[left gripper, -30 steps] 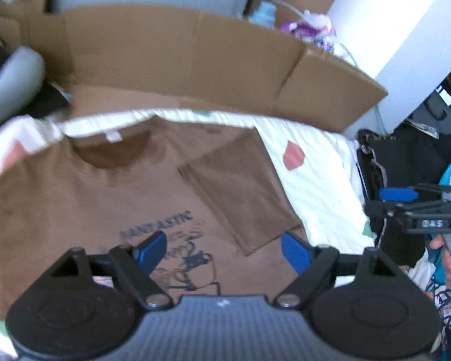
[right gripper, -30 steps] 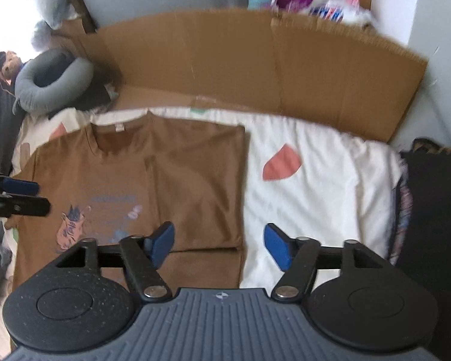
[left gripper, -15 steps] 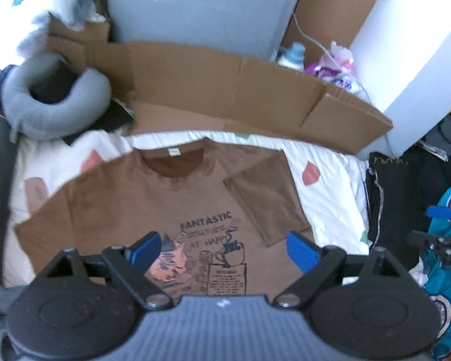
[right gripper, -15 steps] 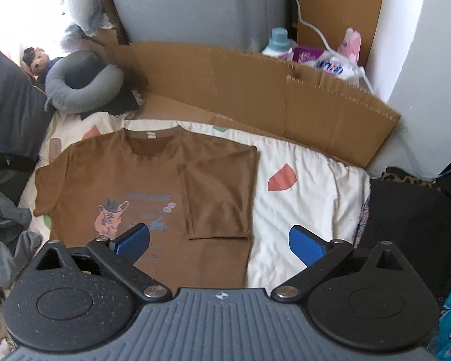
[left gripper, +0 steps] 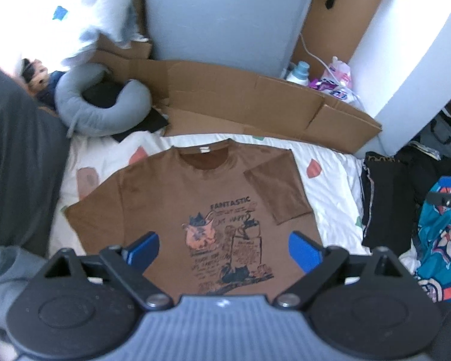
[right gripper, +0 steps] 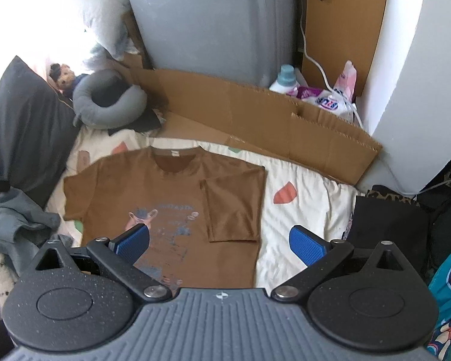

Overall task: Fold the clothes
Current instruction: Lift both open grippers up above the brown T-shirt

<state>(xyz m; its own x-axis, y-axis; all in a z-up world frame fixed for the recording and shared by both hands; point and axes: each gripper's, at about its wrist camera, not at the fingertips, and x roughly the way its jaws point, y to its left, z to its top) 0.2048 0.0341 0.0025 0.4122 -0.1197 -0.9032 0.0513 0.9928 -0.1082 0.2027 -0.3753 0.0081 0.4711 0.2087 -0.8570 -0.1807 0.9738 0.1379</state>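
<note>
Both tools have risen clear of the brown T-shirt [left gripper: 171, 204], left tool [left gripper: 224, 248] and right tool [right gripper: 219, 242] wide and empty. Soft, light cloth; its flat left sleeve [left gripper: 96, 207] looks the place to pinch, at the hem.

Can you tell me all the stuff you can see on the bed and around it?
T-shirt: one, brown with a cartoon print, flat on the bed, one sleeve folded in
Bedsheet: one, cream with coloured patches, under the shirt
Neck pillow: one, grey, beyond the shirt's collar, toward the left
Doll: one, small, behind the neck pillow
Cardboard: one long brown sheet, standing along the far edge of the bed
Detergent bottle: one, white with a blue cap, behind the cardboard
Dark pillow: one, at the left of the bed
Grey garment: one, crumpled, near left
Black clothes: a pile, at the right
Left gripper: one, black with blue pads, open
Right gripper: one, same colours, open
</note>
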